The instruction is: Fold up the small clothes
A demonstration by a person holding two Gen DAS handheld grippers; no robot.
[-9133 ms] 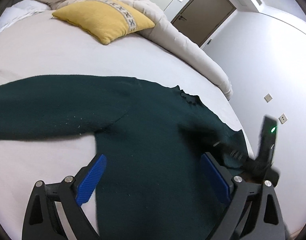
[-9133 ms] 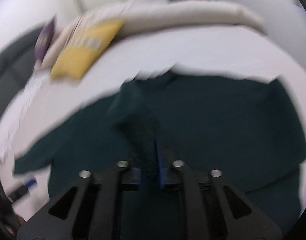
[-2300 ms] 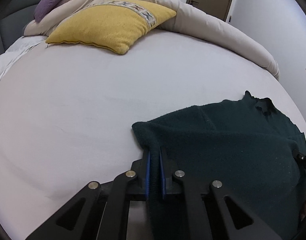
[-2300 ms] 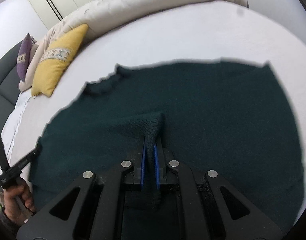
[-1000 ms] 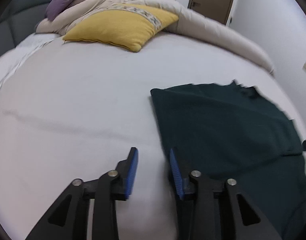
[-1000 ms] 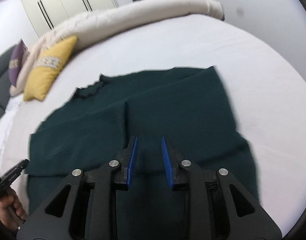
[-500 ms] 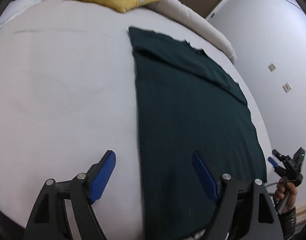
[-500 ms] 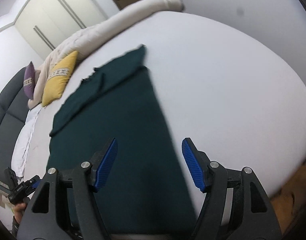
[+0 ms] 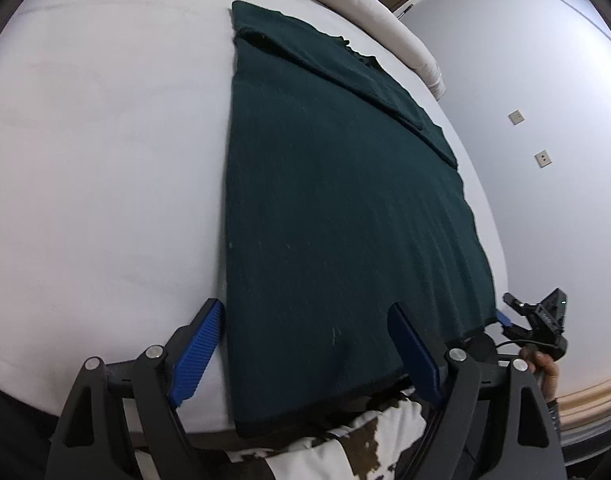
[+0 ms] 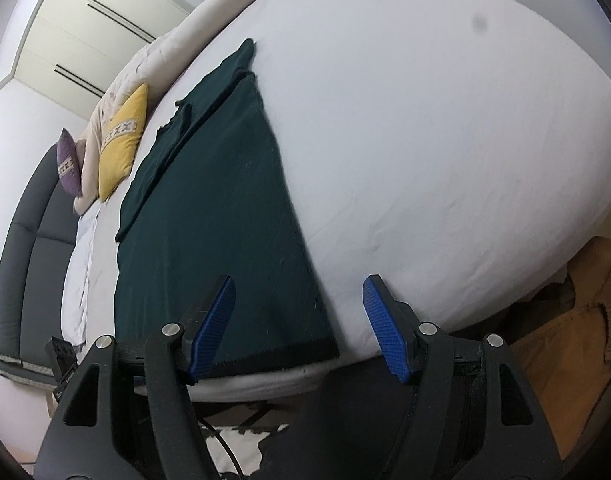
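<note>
White sheet covers the bed (image 9: 85,160), and on it the dark green sweater (image 9: 337,216) lies flat in a long strip with its sleeves folded in, stretching away from both sets of fingers. The left gripper (image 9: 305,348) and right gripper (image 10: 297,324) hang spread wide and empty at the near hem's two corners. Judged next: pinch both corners and carry the hem toward the collar. Below the hem, a brown-and-white patch cannot be identified.
</note>
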